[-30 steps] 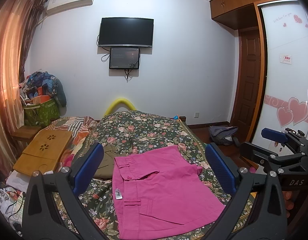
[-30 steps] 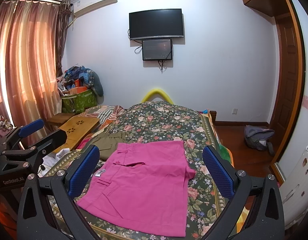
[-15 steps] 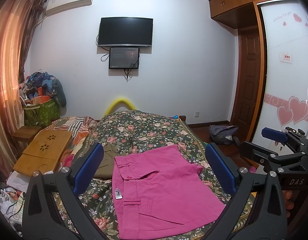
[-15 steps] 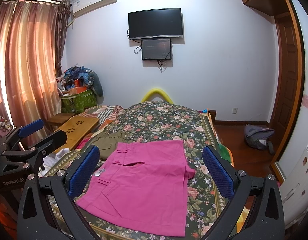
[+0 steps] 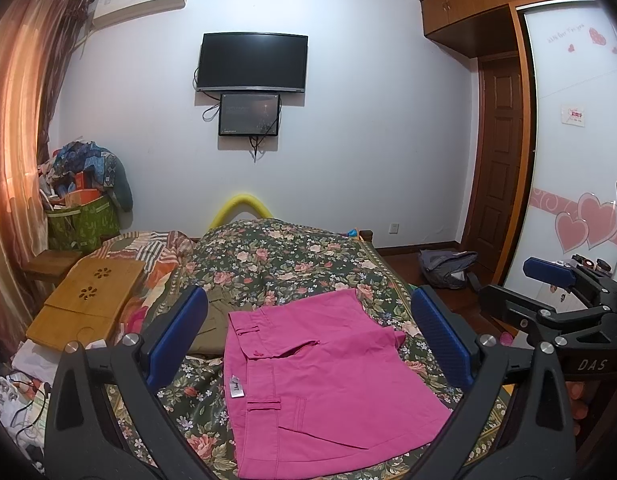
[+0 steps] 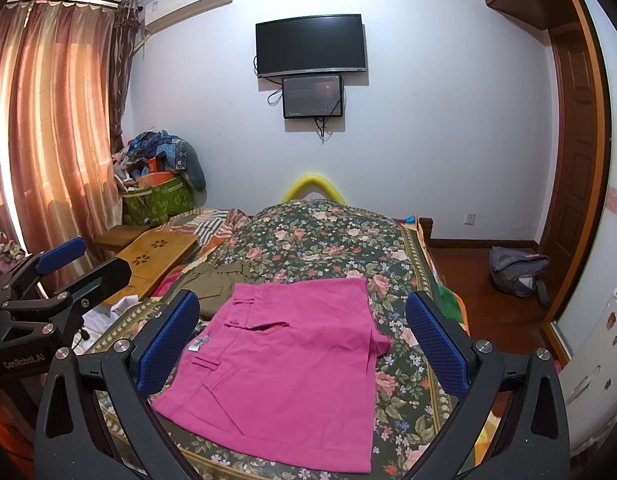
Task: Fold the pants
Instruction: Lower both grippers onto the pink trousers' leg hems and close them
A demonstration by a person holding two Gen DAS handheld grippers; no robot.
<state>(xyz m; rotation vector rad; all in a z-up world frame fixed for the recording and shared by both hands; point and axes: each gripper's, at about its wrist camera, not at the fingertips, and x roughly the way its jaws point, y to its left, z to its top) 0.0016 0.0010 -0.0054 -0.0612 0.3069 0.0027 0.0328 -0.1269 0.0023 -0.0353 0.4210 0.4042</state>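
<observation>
Soft, light pink pants lie ahead of both wide-spread, empty hand-held grippers; pinch the waistband corners.

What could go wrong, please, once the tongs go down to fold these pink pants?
The olive garment touches the pink pants at the waistband, so the left tongs might pinch both. The bedspread looks soft and could bunch into a grip. Both tongs, including the right tongs, are open and above the cloth.
</observation>
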